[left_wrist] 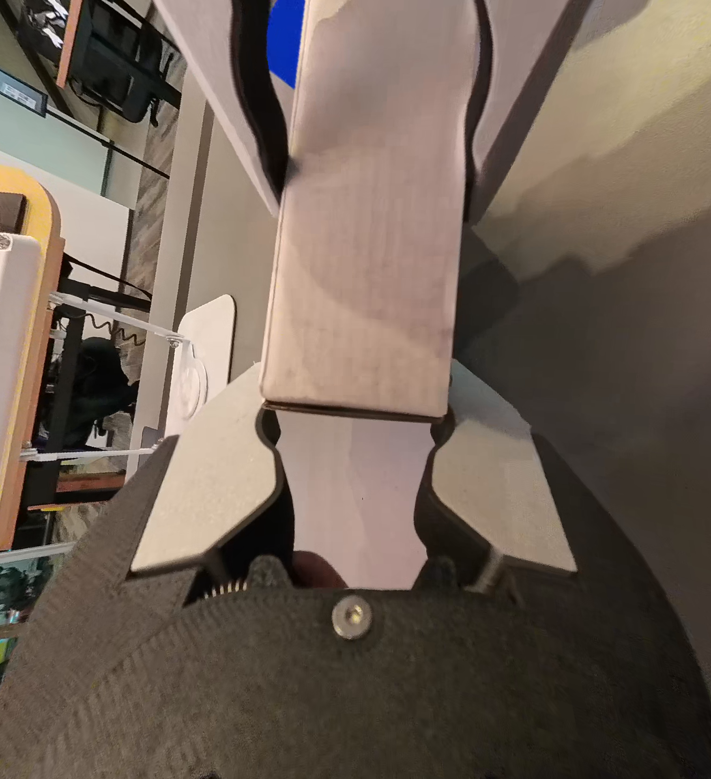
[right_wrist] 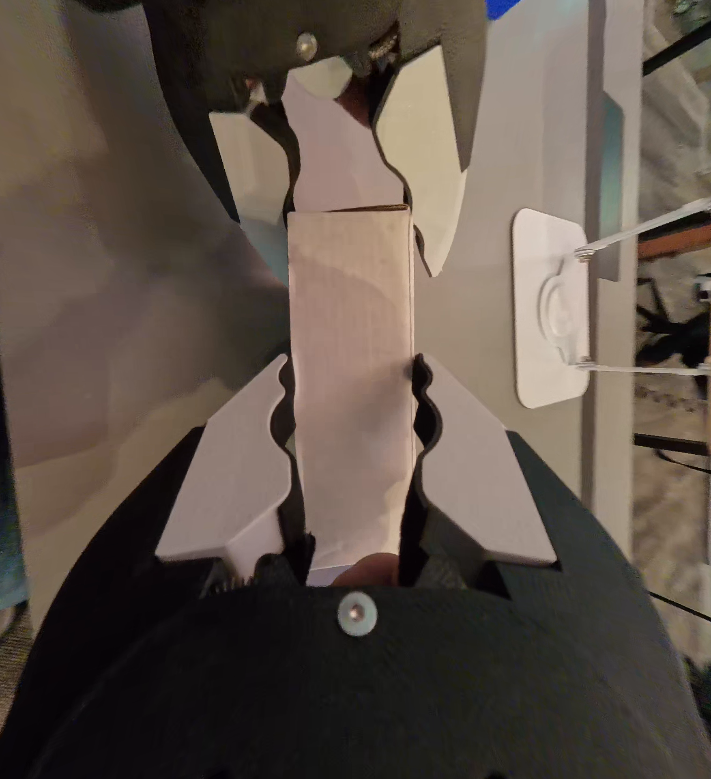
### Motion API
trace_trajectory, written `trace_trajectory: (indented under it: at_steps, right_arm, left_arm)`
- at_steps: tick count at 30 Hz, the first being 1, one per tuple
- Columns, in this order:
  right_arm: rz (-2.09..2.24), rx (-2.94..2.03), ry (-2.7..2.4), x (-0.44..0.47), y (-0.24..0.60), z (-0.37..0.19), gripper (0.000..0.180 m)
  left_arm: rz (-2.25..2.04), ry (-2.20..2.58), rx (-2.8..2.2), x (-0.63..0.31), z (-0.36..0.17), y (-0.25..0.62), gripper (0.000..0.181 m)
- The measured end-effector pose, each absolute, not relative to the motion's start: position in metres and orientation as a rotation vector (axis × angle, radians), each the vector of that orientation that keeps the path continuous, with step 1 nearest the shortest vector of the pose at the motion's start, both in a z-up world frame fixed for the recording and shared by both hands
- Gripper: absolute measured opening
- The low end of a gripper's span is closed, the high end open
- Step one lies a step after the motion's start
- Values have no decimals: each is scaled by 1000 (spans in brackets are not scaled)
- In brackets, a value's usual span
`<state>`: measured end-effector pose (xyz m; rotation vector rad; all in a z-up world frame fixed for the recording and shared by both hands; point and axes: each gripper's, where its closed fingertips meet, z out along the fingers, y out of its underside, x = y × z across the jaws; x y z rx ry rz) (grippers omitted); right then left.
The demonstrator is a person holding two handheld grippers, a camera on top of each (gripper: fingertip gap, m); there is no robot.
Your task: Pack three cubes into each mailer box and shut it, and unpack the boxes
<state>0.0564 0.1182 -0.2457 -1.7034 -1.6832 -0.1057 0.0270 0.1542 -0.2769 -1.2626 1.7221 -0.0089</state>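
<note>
White mailer box clamped endwise between my left gripper and right gripper; shut, lowering onto worktop likely next.

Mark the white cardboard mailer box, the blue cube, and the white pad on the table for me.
White cardboard mailer box (right_wrist: 351, 320): right wrist view, its long flat face.
Blue cube (left_wrist: 285, 40): left wrist view, its exposed face beside the box.
White rounded pad (right_wrist: 532, 312): right wrist view, its bare left part.

White mailer box – black-and-white tongs – grey table, blue cube
</note>
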Motion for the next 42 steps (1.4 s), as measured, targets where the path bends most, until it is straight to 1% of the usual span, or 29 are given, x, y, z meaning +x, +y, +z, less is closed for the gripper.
trace_trajectory:
  at_steps: [8,10,12,13,15,16,18,19,20,24,28,31,33,35,37,40,42]
  right_arm:
    - [279,-1866,-1671,54,109,-238,55]
    - [448,-1925,-1647,52,105,-230,54]
    - [729,-1938,-1537,46,103,-204,32]
    - [752,-1947,-1460,49,115,-192,21]
    - [708,-1949,-1540,53,116,-194,0]
    - [647,-1942,-1565,53,118,-195,4]
    - [419,-1926,-1645,61,123,-203,19]
    - [314,-1902,-1673,64,126,-205,21]
    - [246,-1860,-1702,63,124,-205,21]
    - [71,-1821,-1779,71,115,-212,10]
    - [124,-1862,-1739,72,108,-218,0]
    - [230,-1893,-1678,71,107,-219,0]
    - [228,-1904,-1676,74,107,-221,0]
    - [298,-1919,-1654,72,104,-224,0]
    - [319,-1913,-1658,71,103,-227,0]
    - [353,-1914,-1650,67,104,-229,0]
    - [383,-1922,-1638,68,106,-230,0]
  left_arm:
    - [17,1729,-1224,27,-277,152,71]
    - [24,1729,-1215,27,-277,151,71]
    - [41,1729,-1203,26,-278,151,71]
    - [57,1740,-1181,25,-279,151,72]
    - [68,1744,-1154,28,-279,147,72]
    - [51,1732,-1179,28,-279,148,72]
    - [49,1738,-1183,28,-279,149,72]
    - [51,1740,-1177,28,-279,149,72]
    - [54,1743,-1169,28,-279,148,72]
    - [53,1749,-1153,28,-278,147,72]
    - [74,1751,-1137,27,-279,146,72]
    - [27,1767,-1178,23,-279,139,72]
    - [-90,1758,-1249,17,-276,132,68]
    - [-269,1737,-1387,8,-270,120,71]
    - [-327,1638,-1450,-1,-261,124,71]
    - [-342,1548,-1488,-3,-260,131,62]
    - [-330,1591,-1455,0,-265,128,54]
